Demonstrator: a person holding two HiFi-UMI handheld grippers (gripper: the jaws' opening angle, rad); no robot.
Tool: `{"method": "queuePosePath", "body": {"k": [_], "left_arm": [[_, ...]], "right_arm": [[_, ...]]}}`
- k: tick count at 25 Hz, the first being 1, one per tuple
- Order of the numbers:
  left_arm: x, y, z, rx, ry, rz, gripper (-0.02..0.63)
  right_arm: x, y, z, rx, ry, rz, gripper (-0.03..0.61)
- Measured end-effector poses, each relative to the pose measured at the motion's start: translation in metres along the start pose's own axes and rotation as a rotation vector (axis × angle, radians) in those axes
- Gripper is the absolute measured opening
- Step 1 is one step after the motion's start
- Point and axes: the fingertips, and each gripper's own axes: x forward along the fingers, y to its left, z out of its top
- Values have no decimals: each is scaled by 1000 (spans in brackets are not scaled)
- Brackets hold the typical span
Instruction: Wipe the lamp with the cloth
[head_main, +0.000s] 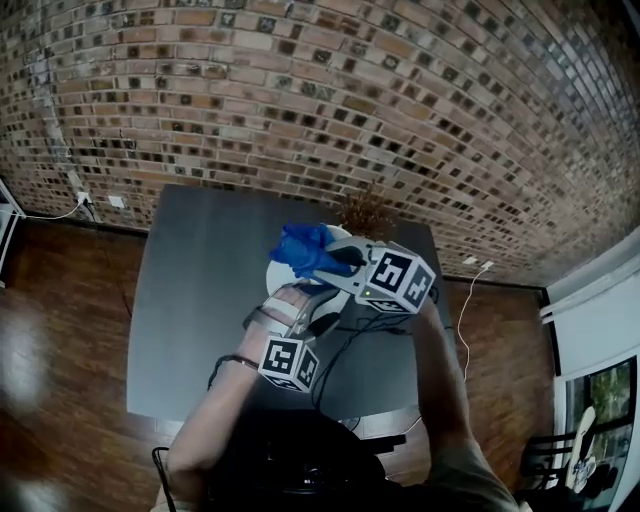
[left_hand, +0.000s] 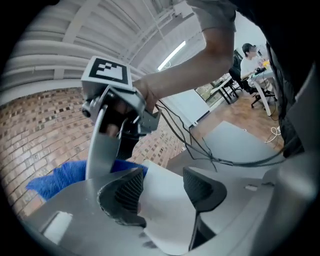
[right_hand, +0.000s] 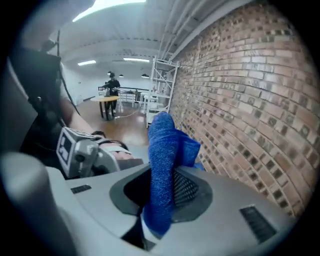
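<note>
A white lamp shade (head_main: 277, 275) stands near the middle of the grey table (head_main: 190, 300). My left gripper (head_main: 303, 296) comes at it from the near side. In the left gripper view the shade (left_hand: 167, 200) fills the gap between the ribbed pads (left_hand: 124, 194), which rest on it. My right gripper (head_main: 335, 256) is above the lamp, shut on a crumpled blue cloth (head_main: 305, 249). The right gripper view has the cloth (right_hand: 162, 165) pinched upright between that gripper's (right_hand: 162, 194) jaws. The cloth (left_hand: 60, 177) also shows just behind the shade.
A brown dried plant (head_main: 366, 212) stands behind the lamp at the table's far edge. Black cables (head_main: 350, 332) trail over the table on the near right. A brick wall (head_main: 400, 120) runs behind the table, and wooden floor (head_main: 60, 330) lies to the left.
</note>
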Motion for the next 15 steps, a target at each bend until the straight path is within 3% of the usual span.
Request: {"method": "queuePosePath", "body": {"k": [2,3,4,6,8,10,11,13,15], "left_arm": [[-4,-1,1,23,-3,-2,239],[-11,2,1,-3,-22,5,217],[-22,10,-1,-80,-62,25,207],[-57,51,-15,-393,-213,102,202],[-88,116,-40,-811,-433,155,162],[-94,164,-58,-1139,-615,104,160],[-87,172,-60,-1229,-666,40,162],[-65,172,-54,-1305,-705,-79,162],[-46,166,-50,-1296,-660,-102,150]], "right_arm": [[-38,-13,4,60,-82,-71,91],[-64,-26,9,103,-151,-160,91],[-91,-39,15,148,-228,-262,91],[-139,-50,23,223,-366,-429,91],[-153,-44,30,259,-447,-486,91],[-127,-33,37,274,-463,-485,91],[-104,-29,38,293,-456,-486,91],[-53,-27,33,367,-416,-490,91],[-12,-28,21,445,-333,-500,91]]}}
